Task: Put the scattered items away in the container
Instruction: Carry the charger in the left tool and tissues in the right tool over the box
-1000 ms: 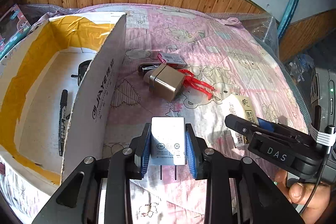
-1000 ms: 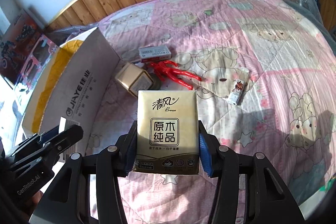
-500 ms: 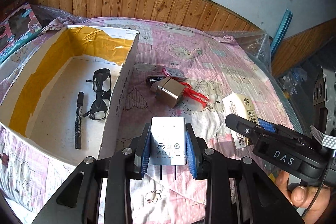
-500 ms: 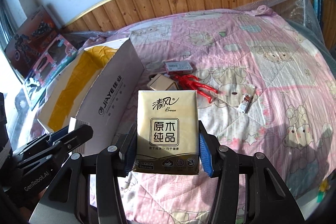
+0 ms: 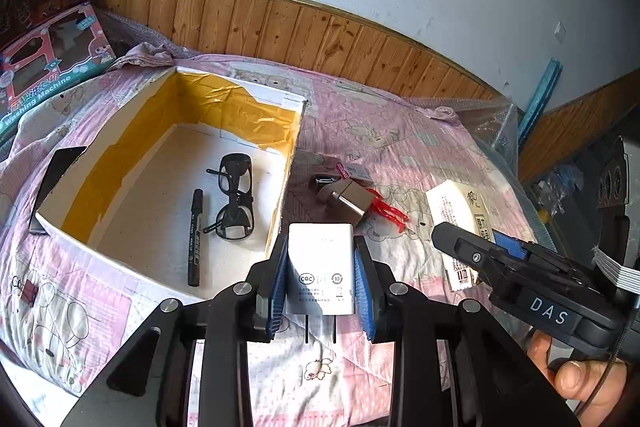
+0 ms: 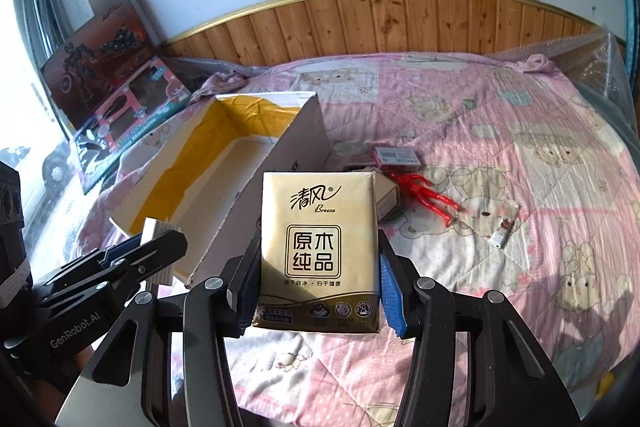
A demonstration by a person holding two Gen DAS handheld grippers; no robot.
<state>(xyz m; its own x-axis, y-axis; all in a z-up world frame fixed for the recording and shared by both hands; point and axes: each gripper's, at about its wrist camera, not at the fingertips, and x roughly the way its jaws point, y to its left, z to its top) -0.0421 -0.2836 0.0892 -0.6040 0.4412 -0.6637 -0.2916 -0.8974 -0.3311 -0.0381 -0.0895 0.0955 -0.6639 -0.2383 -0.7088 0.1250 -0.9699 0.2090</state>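
My left gripper is shut on a white charger plug, held above the bed beside the near right corner of the open cardboard box. Inside the box lie black glasses and a black marker. My right gripper is shut on a beige tissue pack, raised over the quilt to the right of the box. On the quilt lie a tan small box, a red clip-like toy, a flat red-edged packet and a small white piece.
A pink patterned quilt covers the bed, with a wood-panel wall behind. Toy boxes lean at the far left. A dark phone lies left of the cardboard box. A person's hand shows at the lower right.
Both grippers have risen and pulled back with their loads, so the inside of the box, with glasses and marker, now shows fully in the left wrist view.
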